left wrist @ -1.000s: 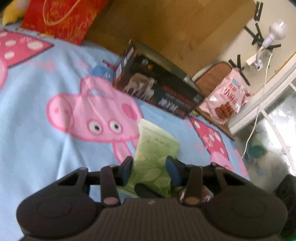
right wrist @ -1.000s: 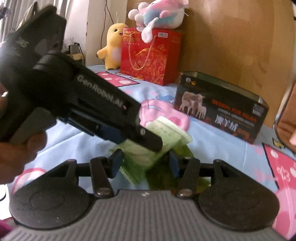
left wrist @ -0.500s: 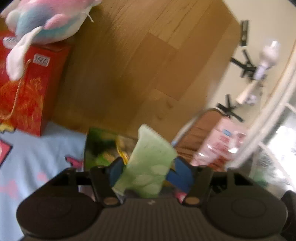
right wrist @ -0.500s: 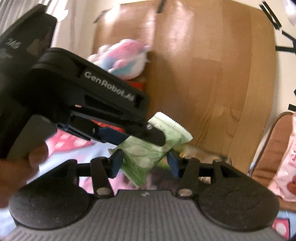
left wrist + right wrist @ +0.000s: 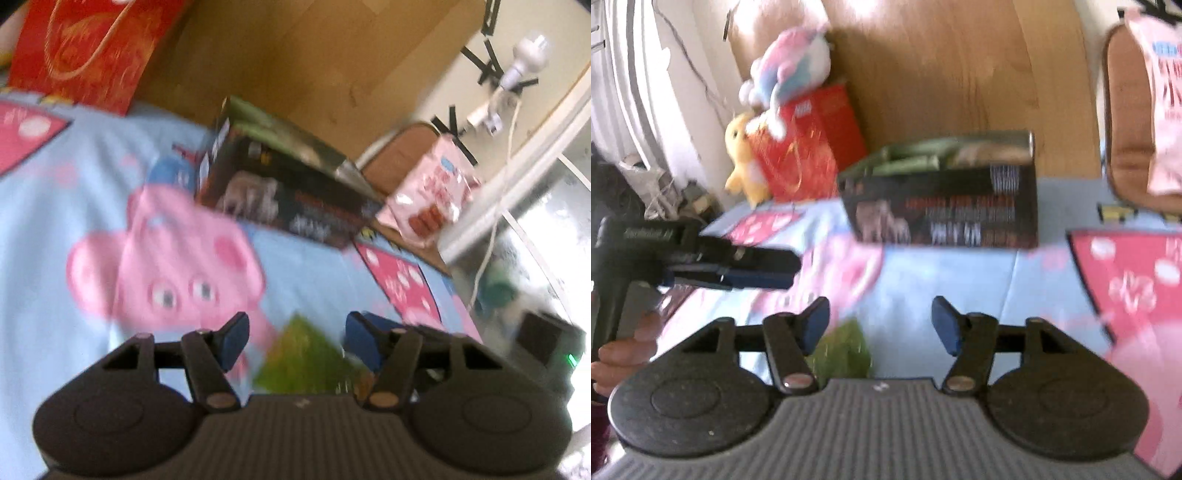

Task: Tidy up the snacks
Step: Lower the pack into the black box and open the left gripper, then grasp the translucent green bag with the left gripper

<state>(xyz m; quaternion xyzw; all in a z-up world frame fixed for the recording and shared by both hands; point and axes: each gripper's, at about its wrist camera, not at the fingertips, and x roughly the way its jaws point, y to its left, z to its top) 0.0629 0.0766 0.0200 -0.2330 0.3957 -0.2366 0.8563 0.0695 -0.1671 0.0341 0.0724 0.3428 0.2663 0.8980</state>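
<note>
A dark open-top box (image 5: 284,188) stands on the cartoon-pig bedsheet (image 5: 74,229) near the wooden headboard; it also shows in the right wrist view (image 5: 945,199) with light green packets (image 5: 908,162) inside. My left gripper (image 5: 295,338) is open and empty above a green snack packet (image 5: 303,358) lying on the sheet. My right gripper (image 5: 881,323) is open and empty, with a green packet (image 5: 842,350) below its left finger. The left gripper body (image 5: 701,258) shows at the left of the right wrist view. Both views are blurred.
A pink snack bag (image 5: 432,199) leans on a brown cushion at the right. A red gift bag (image 5: 88,51) stands at the back left, with a plush toy (image 5: 790,70) on top and a yellow duck toy (image 5: 742,158) beside it.
The left gripper held a light green packet up by the box and has let go of it. Both grippers have opened wide and dropped back toward the green packets on the sheet.
</note>
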